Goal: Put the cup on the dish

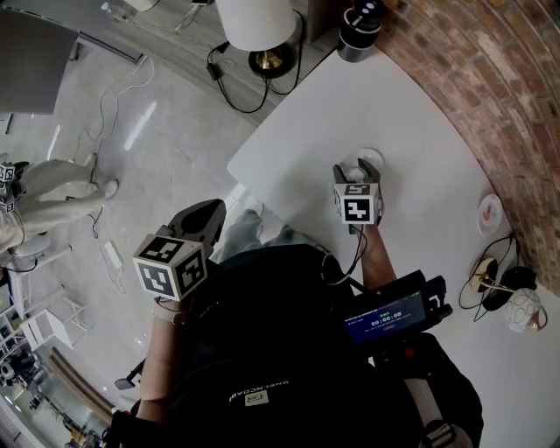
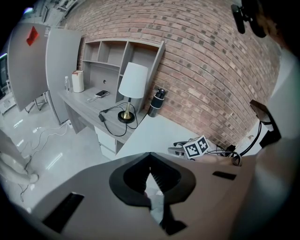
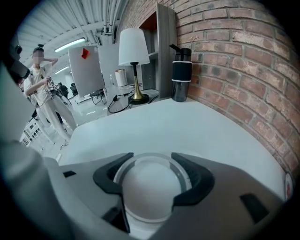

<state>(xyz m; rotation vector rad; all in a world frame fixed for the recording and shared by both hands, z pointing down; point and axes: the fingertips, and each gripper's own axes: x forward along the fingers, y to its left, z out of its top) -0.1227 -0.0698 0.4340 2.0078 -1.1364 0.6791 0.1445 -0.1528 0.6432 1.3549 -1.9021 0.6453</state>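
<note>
A white cup sits between the jaws of my right gripper, which is shut on its sides just above the white table. In the head view the right gripper holds the cup near the table's middle. The dish, a small white plate with a pinkish rim, lies far to the right by the brick wall; only a sliver of the dish shows in the right gripper view. My left gripper hangs off the table to the left, its jaws shut on nothing.
A black bottle and a white-shaded lamp stand at the table's far end. Cables, a brass stand and a white patterned object lie near the dish. The table edge runs beside my legs. A person stands far left.
</note>
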